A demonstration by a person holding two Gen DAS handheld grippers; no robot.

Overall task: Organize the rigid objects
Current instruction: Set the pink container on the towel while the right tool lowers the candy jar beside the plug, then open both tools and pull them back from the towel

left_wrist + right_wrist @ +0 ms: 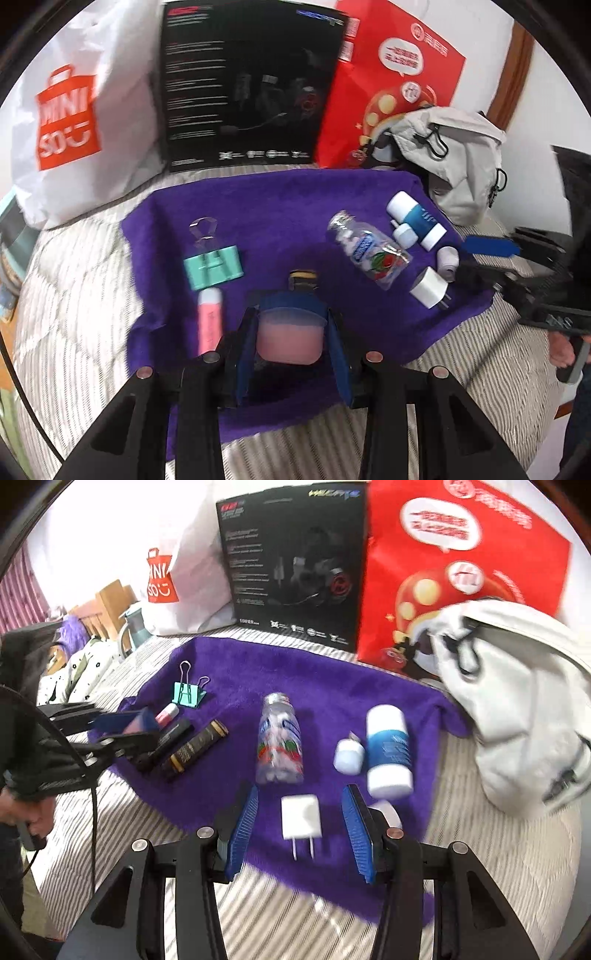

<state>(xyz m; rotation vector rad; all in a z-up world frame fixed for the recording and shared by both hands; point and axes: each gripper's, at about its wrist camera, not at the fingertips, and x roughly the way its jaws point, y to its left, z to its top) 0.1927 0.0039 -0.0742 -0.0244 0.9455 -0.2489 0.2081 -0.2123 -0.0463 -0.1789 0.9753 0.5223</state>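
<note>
Purple towel [332,686] on striped bedding; MINISO bag [70,122] behind. My left gripper [291,332] pinches a pink box [290,341]. Only my right view shows the right gripper [300,827] spread around a white charger [301,818].

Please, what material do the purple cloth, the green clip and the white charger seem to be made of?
Purple cloth: plush fabric, probably fleece; its surface looks fuzzy and matte.
Green clip: likely painted metal, with thin wire handles.
White charger: smooth, slightly glossy plastic, with two metal prongs. It lies between the fingers of the open right claw.

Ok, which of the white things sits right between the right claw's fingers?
The white plug adapter, prongs toward the camera. The blue-banded white bottle and small white cap lie beyond the open right claw.
</note>
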